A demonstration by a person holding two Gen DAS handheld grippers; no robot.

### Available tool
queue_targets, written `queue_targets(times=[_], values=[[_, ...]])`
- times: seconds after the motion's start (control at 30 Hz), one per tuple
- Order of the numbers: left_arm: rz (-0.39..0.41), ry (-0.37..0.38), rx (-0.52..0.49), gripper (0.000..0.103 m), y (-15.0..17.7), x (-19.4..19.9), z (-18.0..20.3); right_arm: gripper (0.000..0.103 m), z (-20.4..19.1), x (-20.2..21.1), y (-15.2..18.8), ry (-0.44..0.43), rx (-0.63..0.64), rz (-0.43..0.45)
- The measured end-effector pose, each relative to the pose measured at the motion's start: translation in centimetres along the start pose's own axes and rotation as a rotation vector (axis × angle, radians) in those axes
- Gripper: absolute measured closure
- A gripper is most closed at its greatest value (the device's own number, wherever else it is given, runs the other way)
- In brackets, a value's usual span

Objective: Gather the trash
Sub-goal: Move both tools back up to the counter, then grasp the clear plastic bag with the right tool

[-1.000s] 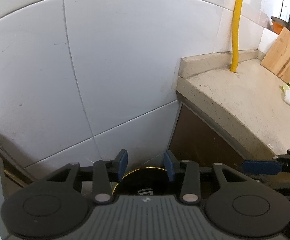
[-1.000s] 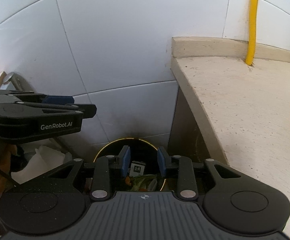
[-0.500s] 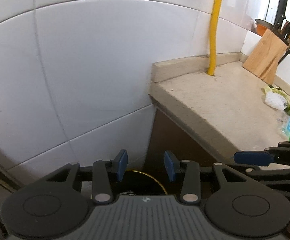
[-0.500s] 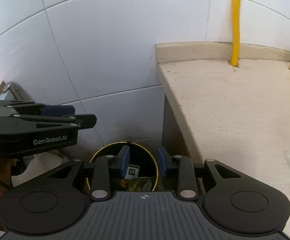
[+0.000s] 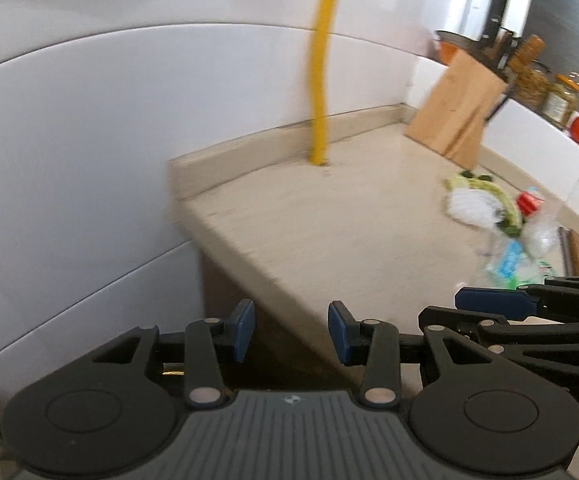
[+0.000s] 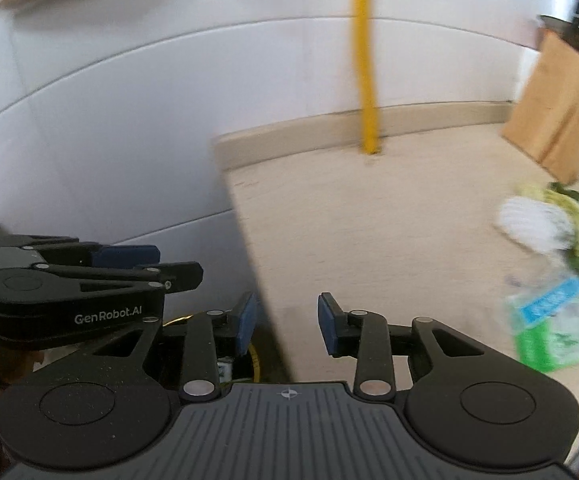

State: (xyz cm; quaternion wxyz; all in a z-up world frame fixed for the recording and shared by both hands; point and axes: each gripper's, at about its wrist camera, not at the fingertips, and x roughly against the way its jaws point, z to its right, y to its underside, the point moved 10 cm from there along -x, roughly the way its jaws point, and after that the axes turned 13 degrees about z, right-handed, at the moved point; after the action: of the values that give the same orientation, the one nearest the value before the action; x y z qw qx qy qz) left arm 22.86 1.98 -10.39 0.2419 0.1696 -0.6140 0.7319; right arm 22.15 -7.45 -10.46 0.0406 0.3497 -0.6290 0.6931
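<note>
Right wrist view: both grippers' fingers (image 6: pixel 325 326) gape empty, right gripper (image 6: pixel 285 326) opening; rushing at the trash pile (image 6: pixel 549 248) could scatter it across the tabletop (image 6: pixel 369 248)

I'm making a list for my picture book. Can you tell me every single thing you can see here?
yellow pipe: one, yellow, upright at the counter's back edge
counter: one, beige
wooden board: one, tan, leaning on the wall
white wad: one, white, on the counter
green-and-blue wrapper: one, beside the wad
red cap: one, in the litter
bin rim: one, gold, below the counter
left hand-held gripper: black, blue pads, empty
right hand-held gripper: black, blue pads, opening, empty
</note>
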Motion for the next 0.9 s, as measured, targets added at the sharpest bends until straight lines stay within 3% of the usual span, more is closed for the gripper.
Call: queue_targets(times=[0.47,0.9], values=[[-0.031,0.185,-0.106,0.068,-1.2,-4.7,10.5,0.054,12.4,3.8,0.7,0.234,-0.137,0.047],[-0.072,0.205,-0.166,0.068,-1.2,-8.5,16.5,0.048,21.7,5.3,2.5,0.354,-0.232,0.060]])
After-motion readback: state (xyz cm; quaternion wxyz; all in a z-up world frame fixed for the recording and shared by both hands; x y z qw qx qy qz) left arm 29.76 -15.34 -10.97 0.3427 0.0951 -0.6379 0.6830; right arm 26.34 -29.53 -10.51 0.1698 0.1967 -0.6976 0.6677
